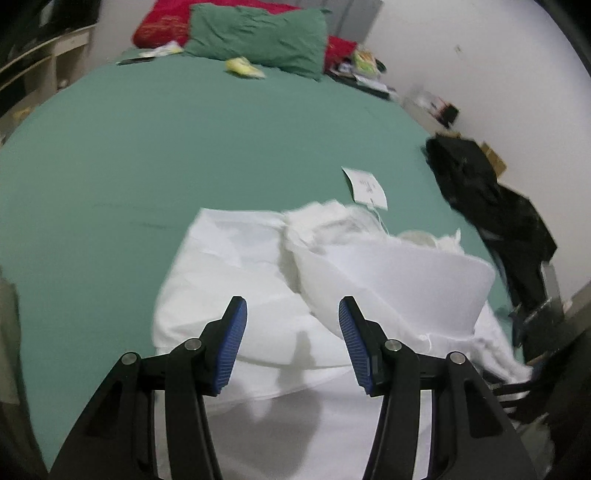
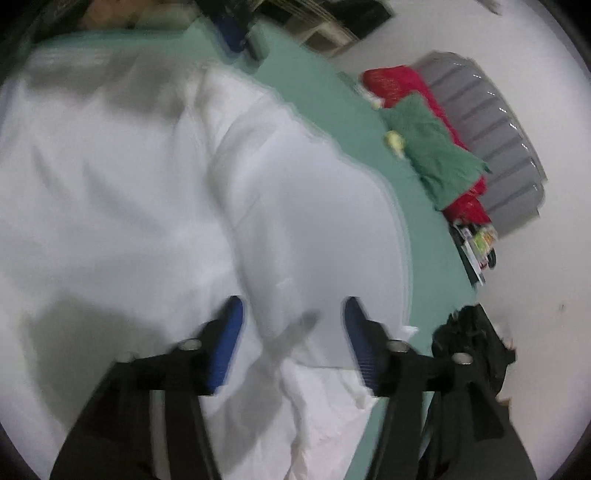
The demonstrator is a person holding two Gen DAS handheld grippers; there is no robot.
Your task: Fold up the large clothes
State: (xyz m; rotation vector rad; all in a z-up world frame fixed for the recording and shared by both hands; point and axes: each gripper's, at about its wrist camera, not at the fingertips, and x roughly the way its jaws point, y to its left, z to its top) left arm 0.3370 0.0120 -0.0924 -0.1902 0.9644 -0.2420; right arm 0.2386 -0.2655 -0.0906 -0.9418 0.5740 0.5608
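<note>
We hold the left gripper (image 1: 292, 314) over the white garment (image 1: 266, 280), which lies rumpled on the green bedsheet (image 1: 155, 155), its paper tag (image 1: 365, 188) at the far edge; the fingers gape wide with nothing between them. Our right gripper (image 2: 293, 314) hangs likewise spread and empty above the same cloth (image 2: 147, 166), beside a black garment (image 2: 469, 339)

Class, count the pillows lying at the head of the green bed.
2: a green pillow in front, and a red pillow behind it, showing at both its sides. Others may be hidden behind them.
</note>
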